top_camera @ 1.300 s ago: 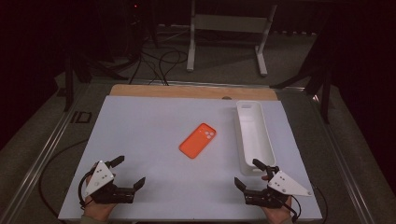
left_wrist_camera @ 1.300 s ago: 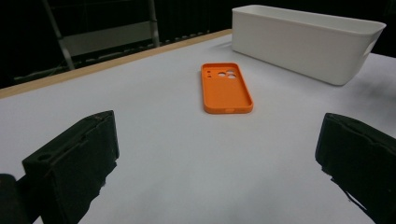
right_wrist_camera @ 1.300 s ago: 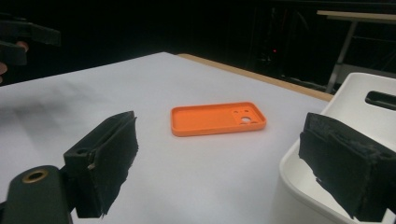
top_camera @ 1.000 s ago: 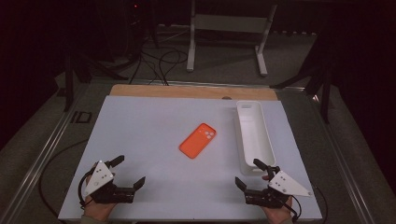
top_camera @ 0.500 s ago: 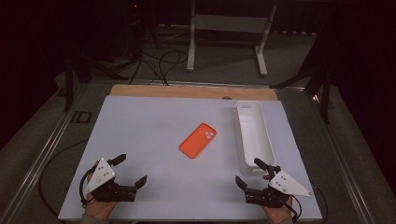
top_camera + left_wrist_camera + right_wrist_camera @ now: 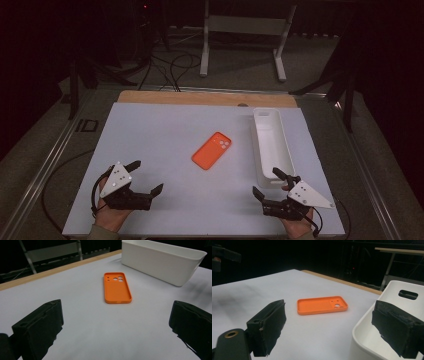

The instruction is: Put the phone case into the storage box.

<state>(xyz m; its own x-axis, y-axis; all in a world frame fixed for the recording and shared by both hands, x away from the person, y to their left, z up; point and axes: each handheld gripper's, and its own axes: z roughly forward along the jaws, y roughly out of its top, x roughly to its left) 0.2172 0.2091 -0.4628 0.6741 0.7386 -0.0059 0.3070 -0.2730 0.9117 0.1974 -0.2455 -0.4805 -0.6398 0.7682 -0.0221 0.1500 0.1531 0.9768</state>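
Note:
An orange phone case (image 6: 212, 150) lies flat near the middle of the white table top, inner side up, camera cutouts at its far end; it also shows ahead of each gripper (image 6: 117, 287) (image 6: 322, 305). A long white bin (image 6: 270, 145) stands to its right, empty inside. My left gripper (image 6: 145, 176) rests open at the front left, a hand on it, jaws wide apart (image 6: 117, 322) and nothing between them. My right gripper (image 6: 272, 182) sits open at the front right, just before the bin's near end (image 6: 387, 340).
The white table top (image 6: 165, 130) has a wooden strip (image 6: 205, 98) along its far edge. Beyond it a grey metal stand (image 6: 245, 30) and cables (image 6: 170, 65) lie on the dark floor. A cable loops off the left gripper at the table's left side.
The left gripper has shifted slightly forward and to the right. The right gripper, phone case and bin have stayed put.

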